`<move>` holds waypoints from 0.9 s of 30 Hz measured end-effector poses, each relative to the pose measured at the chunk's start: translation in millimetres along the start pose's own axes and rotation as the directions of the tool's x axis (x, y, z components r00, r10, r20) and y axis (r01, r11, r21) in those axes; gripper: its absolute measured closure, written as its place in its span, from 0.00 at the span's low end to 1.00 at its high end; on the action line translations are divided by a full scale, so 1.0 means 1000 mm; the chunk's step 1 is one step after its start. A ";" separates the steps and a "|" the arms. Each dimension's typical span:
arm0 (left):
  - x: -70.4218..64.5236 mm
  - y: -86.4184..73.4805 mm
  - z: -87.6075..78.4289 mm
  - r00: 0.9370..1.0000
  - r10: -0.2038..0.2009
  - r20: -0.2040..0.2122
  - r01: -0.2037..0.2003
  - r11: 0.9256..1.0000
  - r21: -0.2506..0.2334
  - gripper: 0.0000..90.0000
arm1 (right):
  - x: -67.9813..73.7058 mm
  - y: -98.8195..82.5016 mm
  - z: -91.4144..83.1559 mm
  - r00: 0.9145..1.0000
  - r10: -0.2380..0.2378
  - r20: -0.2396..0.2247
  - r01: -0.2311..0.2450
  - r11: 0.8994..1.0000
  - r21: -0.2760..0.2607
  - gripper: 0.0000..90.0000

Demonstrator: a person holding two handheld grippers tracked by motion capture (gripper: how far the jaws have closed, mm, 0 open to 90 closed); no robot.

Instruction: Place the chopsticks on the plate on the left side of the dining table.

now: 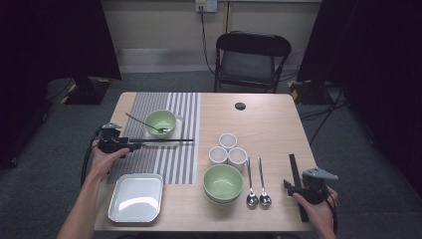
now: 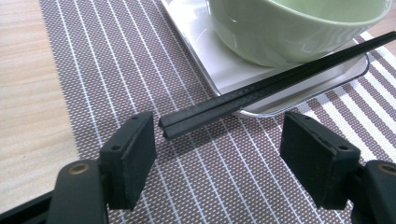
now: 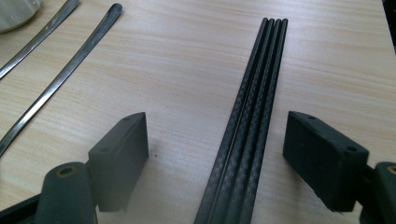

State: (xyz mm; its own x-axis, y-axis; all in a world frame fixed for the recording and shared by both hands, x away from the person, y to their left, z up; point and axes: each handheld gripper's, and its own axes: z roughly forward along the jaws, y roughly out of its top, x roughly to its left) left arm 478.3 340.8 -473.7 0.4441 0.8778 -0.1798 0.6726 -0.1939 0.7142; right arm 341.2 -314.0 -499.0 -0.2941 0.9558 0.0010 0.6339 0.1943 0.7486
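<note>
I am keeping the left claw (image 2: 217, 140) with its jaws apart, low in the left gripper view, and the blunt ends of a black pair of chopsticks (image 2: 261, 91) are lying in the gap without touching either pad. Those chopsticks are running up and to the right, resting across the rim of a white tray (image 2: 233, 74) that is carrying a green bowl (image 2: 289, 28) at the top of the frame; all of it is sitting on a striped placemat (image 2: 140, 60). In the high view this claw (image 1: 130, 146) is sitting at the left middle of the surface (image 1: 268, 119). I am holding the right claw (image 3: 217, 154) open too, straddling a second bundle of chopsticks (image 3: 252, 107) lying flat, and two spoons (image 3: 60, 70) are slanting toward the upper left.
</note>
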 end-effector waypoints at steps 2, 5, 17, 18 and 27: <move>0.000 0.000 -0.001 1.000 -0.002 0.002 0.002 1.000 -0.005 0.29 | 0.000 0.000 0.000 1.000 0.000 0.000 0.000 1.000 0.000 0.24; -0.001 0.001 -0.007 1.000 0.004 -0.003 -0.004 1.000 -0.013 0.28 | 0.000 0.000 0.000 1.000 -0.003 0.002 0.003 1.000 0.000 0.24; -0.013 0.006 -0.027 0.999 -0.003 0.044 0.006 0.997 -0.075 0.29 | 0.001 0.000 0.000 1.000 -0.003 0.003 0.003 1.000 0.000 0.24; -0.016 0.006 -0.028 0.998 0.005 0.056 -0.001 0.997 -0.077 0.29 | 0.001 0.000 0.000 1.000 -0.003 0.004 0.003 1.000 0.002 0.24; -0.029 0.008 -0.029 0.998 0.039 0.059 -0.034 0.996 -0.084 0.30 | 0.001 0.000 0.000 1.000 -0.004 0.005 0.004 1.000 0.002 0.24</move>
State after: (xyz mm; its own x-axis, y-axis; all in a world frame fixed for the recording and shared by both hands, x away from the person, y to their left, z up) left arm 454.0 326.3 -442.9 0.5041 0.8423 -0.1911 0.6048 -0.1863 0.7743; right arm 340.9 -313.3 -499.1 -0.2932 0.9560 -0.0051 0.6340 0.1985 0.7474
